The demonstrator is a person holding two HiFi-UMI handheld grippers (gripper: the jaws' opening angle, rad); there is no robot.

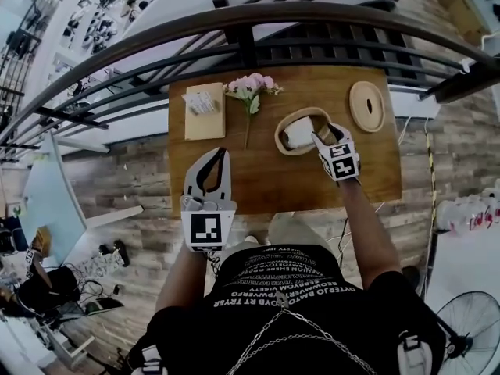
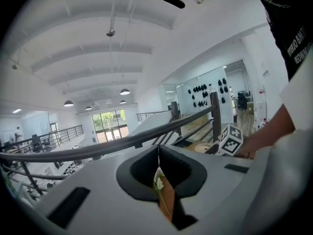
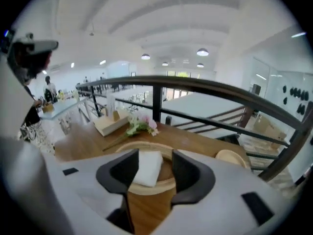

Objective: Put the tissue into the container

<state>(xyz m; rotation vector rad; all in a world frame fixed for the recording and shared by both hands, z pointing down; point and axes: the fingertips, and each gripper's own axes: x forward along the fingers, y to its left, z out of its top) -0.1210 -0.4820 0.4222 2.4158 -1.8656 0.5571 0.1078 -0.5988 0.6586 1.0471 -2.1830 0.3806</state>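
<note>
Conceivably the parted right tongs [image 3: 154, 170] could snag the tissue [image 1: 298, 133] lying in the container [image 1: 280, 141] and drag it out; left tongs [image 2: 158, 151] closed.

Folded white tissue [image 3: 148, 168] flat inside the shallow oval wooden container [image 3: 146, 187], on the surface [image 1: 266, 182] before me.

Rows of white print are seen on the black shirt [image 1: 273, 268] (upside down); no word can be read with certainty.
</note>
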